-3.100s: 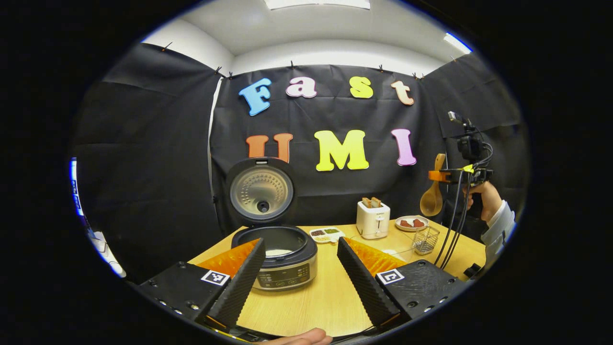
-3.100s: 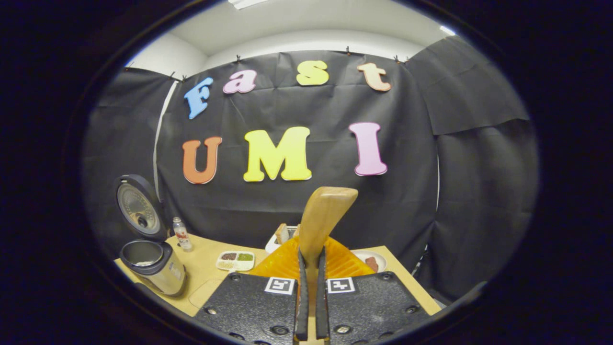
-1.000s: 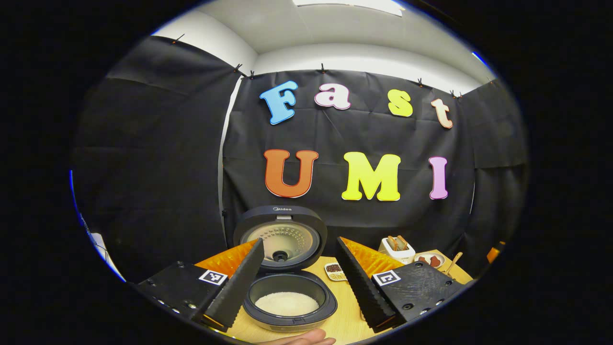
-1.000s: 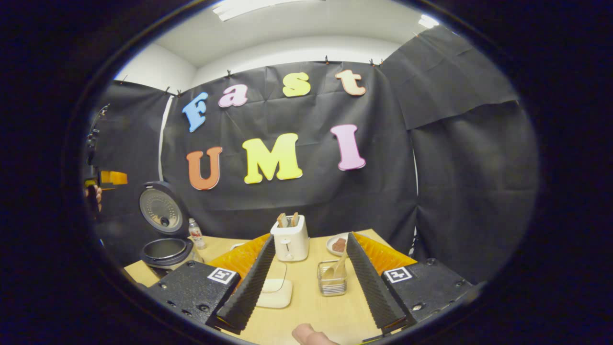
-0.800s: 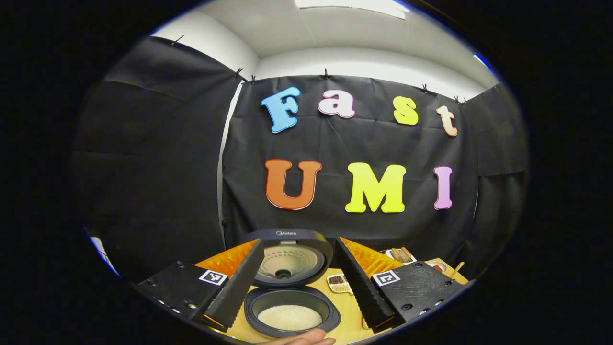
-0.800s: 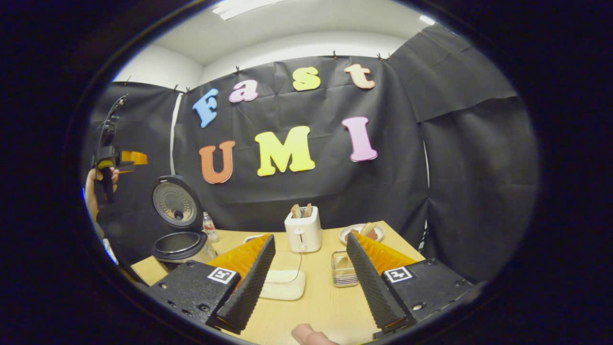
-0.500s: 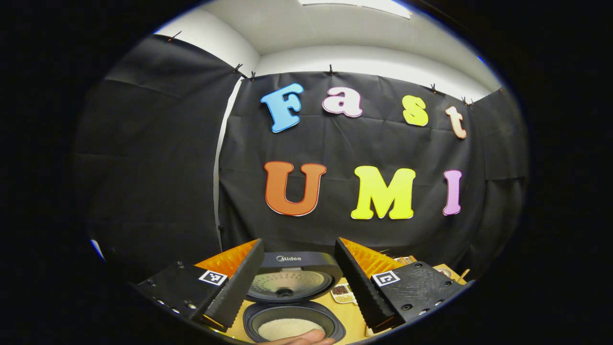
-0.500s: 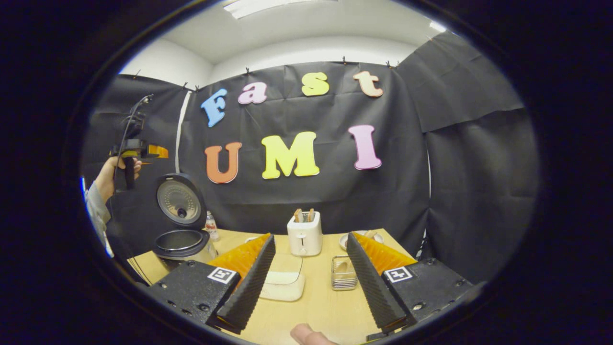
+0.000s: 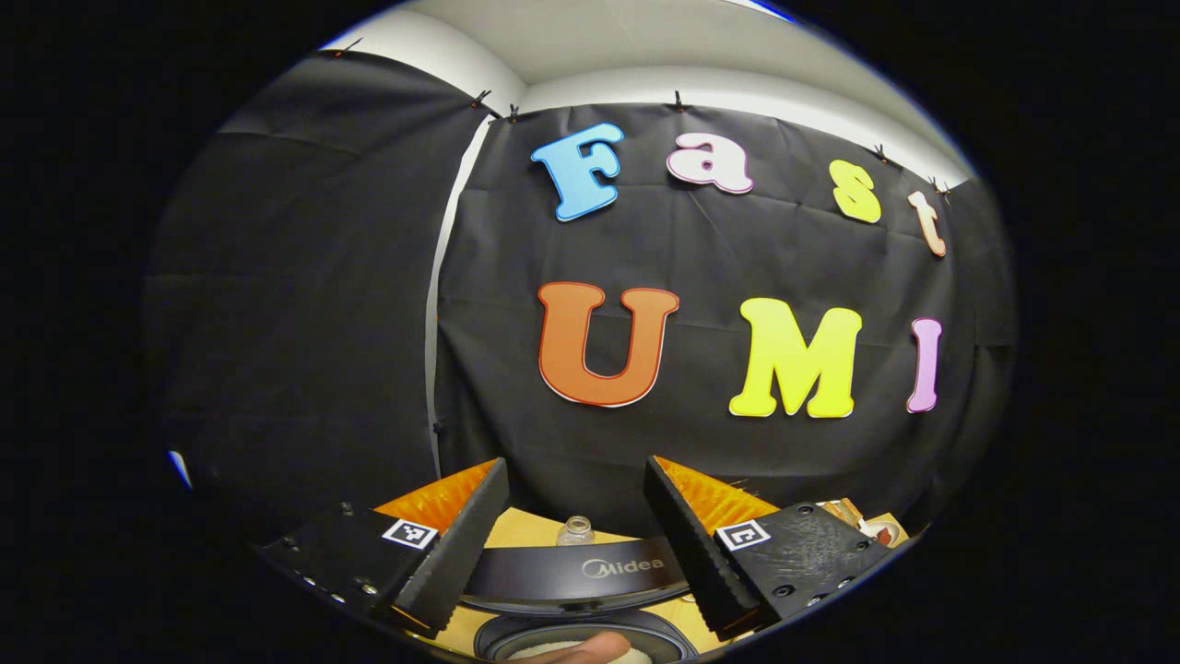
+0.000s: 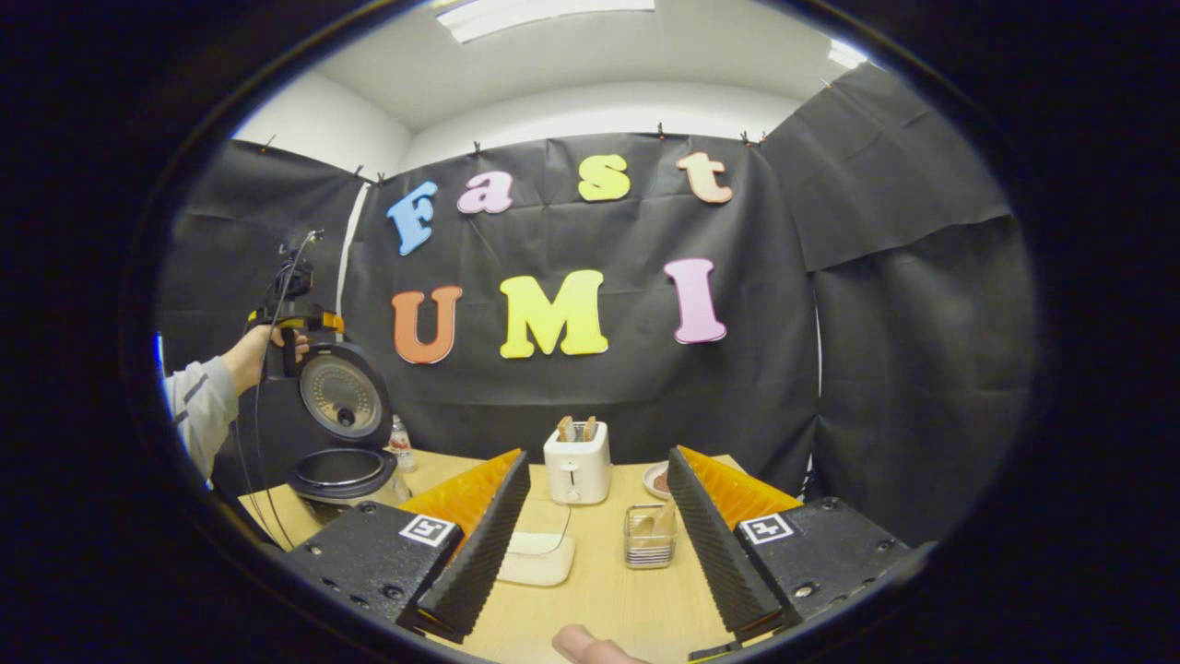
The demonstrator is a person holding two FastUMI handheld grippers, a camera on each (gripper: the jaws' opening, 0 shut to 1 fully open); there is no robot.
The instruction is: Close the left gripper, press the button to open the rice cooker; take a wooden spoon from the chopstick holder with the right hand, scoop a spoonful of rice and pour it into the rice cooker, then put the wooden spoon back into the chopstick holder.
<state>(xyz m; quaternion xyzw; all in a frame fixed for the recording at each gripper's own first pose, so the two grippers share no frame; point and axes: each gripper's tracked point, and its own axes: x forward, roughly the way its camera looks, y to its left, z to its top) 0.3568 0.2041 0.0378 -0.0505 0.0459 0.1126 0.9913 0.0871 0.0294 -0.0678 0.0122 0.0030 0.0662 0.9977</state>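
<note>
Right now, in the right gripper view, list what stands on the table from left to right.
rice cooker → small bottle → toaster → chopstick holder

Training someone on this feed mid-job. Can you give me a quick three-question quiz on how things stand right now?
1. Fill in the blank: the left gripper and the right gripper both have their jaws ____.
2. True or false: the lid of the rice cooker stands open.
3. Where is the wooden spoon?
A. Held in the right gripper
B. In the chopstick holder
C. Inside the rice cooker

Key: 1. open; 2. true; 3. B
</note>
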